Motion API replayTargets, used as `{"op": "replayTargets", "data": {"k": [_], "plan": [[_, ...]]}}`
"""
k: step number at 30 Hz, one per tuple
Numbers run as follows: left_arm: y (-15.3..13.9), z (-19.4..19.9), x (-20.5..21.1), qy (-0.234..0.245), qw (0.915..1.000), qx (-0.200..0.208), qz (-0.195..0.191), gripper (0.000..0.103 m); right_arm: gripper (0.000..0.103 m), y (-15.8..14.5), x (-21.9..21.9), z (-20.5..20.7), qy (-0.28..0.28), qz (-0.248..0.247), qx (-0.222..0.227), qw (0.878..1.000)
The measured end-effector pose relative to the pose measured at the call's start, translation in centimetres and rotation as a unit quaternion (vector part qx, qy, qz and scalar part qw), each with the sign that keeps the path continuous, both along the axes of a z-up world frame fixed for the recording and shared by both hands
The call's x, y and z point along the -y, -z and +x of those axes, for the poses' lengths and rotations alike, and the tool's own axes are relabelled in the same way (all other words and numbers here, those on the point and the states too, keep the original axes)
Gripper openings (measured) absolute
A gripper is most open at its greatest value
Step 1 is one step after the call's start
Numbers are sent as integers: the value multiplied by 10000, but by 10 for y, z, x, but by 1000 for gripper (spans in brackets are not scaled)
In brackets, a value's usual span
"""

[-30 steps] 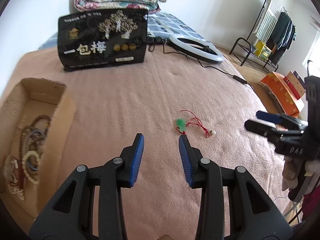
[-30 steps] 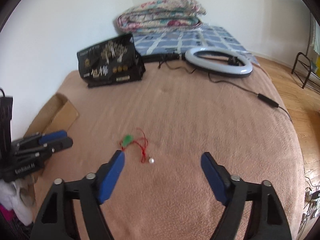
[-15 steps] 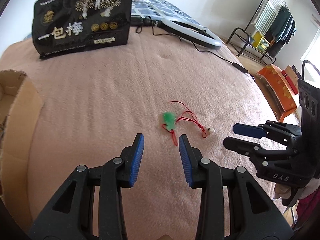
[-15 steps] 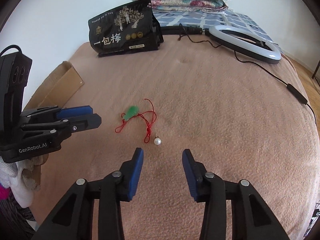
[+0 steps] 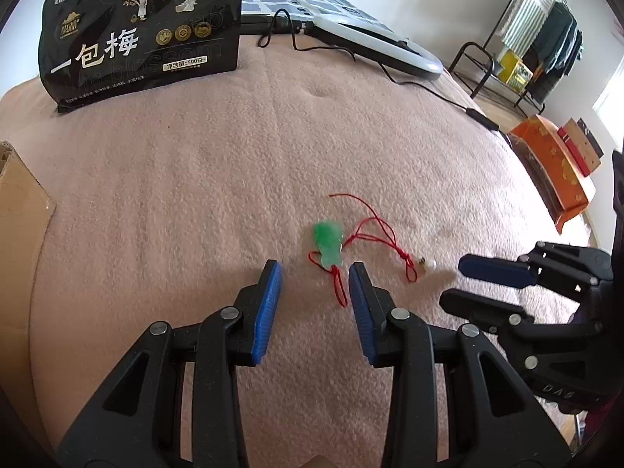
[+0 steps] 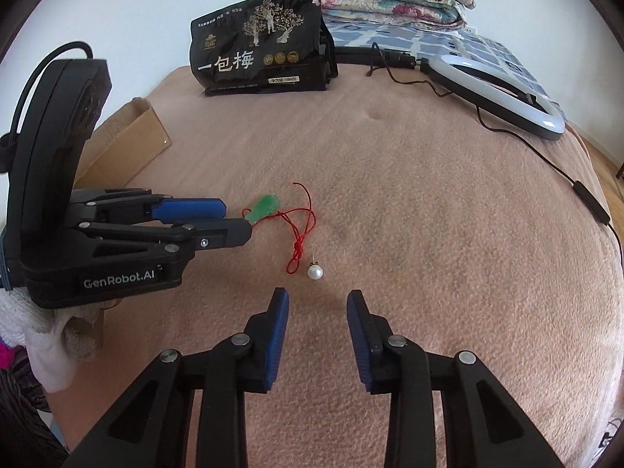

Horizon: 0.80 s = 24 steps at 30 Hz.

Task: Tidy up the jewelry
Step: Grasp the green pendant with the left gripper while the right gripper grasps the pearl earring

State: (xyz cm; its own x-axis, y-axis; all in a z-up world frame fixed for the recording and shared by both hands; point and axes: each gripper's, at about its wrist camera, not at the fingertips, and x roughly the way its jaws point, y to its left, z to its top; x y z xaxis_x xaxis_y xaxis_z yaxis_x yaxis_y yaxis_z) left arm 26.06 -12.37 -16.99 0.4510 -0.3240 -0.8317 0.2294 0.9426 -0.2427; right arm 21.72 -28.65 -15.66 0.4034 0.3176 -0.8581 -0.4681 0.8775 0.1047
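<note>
A green jade pendant (image 5: 328, 242) on a red cord (image 5: 380, 234) lies on the pink blanket (image 5: 234, 156). A small pearl earring (image 5: 428, 266) lies just right of the cord. My left gripper (image 5: 315, 279) is open, low over the blanket, with the pendant's lower end and cord tail just ahead between its fingertips. My right gripper (image 6: 318, 304) is open, with the pearl earring (image 6: 314, 272) just ahead of its tips. In the right wrist view the left gripper (image 6: 234, 220) reaches the pendant (image 6: 264, 208) from the left. The right gripper also shows in the left wrist view (image 5: 464, 279).
A cardboard box (image 6: 124, 144) sits at the blanket's left edge; its corner shows in the left wrist view (image 5: 19, 202). A black snack bag (image 5: 144, 35) stands at the back. A ring light (image 6: 503, 89) with its cable lies back right. An orange box (image 5: 553, 167) sits off the bed.
Both grippers have moved forward and down toward the jewelry. The right gripper's jaws narrowed from wide open a second ago. The cardboard box has slid mostly out of the left view.
</note>
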Motion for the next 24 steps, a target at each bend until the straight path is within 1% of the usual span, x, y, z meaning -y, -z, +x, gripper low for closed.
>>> {"op": "replayTargets", "data": {"k": [6, 12, 14, 15, 16, 18, 20, 24], "plan": [[4, 8, 5, 25, 10000, 33, -17, 36, 27, 2, -1, 5, 44, -74, 94, 9999], [6, 10, 12, 73, 9996, 164, 220, 36, 26, 3, -6, 8, -11, -141, 161, 9998], [6, 11, 11, 37, 9994, 202, 295, 28, 25, 5, -9, 9, -37, -155, 168, 9997], [7, 12, 10, 10, 9992, 214, 339, 22, 25, 5, -11, 9, -53, -176, 177, 9997], [7, 13, 10, -4, 9991, 218, 357, 18, 25, 6, -13, 9, -78, -207, 186, 9996], [8, 15, 6, -27, 9992, 212, 337, 14, 25, 7, -16, 10, -93, -255, 217, 9994], [8, 16, 4, -50, 9992, 219, 323, 13, 25, 8, -17, 11, -87, -253, 223, 9994], [8, 15, 2, -43, 9990, 264, 345, 13, 18, 10, -19, 14, -76, -289, 227, 9993]]}}
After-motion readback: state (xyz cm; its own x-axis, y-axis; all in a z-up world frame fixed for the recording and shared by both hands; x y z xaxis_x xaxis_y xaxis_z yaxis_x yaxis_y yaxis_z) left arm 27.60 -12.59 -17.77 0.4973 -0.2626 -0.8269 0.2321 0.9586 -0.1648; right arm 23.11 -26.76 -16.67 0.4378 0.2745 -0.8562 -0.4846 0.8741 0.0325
